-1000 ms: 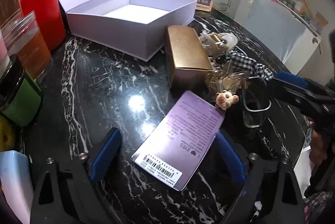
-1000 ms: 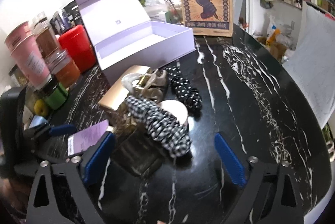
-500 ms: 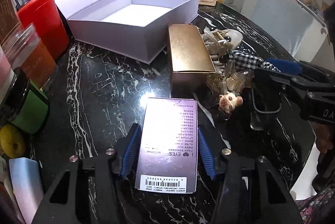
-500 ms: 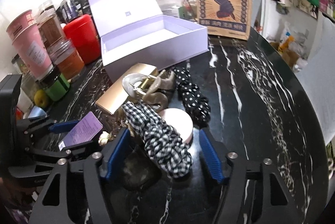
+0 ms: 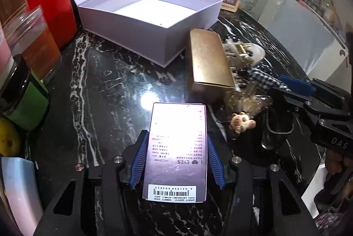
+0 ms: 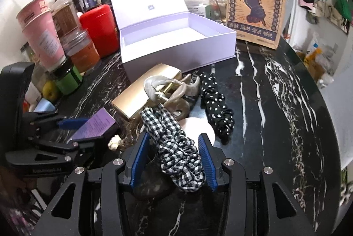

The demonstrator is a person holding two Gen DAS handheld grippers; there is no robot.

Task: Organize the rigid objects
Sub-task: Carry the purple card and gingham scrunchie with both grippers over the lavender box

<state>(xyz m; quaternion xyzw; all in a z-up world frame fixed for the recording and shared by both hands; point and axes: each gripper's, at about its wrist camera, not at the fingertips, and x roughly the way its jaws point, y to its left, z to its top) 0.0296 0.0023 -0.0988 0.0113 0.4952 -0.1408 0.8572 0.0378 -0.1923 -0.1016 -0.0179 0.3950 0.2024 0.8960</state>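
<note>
Left tongs [image 5: 175, 161] have just closed, pinching the purple box [image 5: 177, 147] — right tongs [image 6: 172, 161], also closing, straddle the gingham scrunchie [image 6: 176, 147]; contact unclear.

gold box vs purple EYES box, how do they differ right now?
The purple EYES box is flat, printed with text and a barcode; the gold box is thicker and plain metallic. The purple box sits clamped between the left tongs, whose jaws have just been closing; the gold box lies free on the marble table, against the hair clip. Both are closed rectangular cartons outside the open lavender box.
</note>
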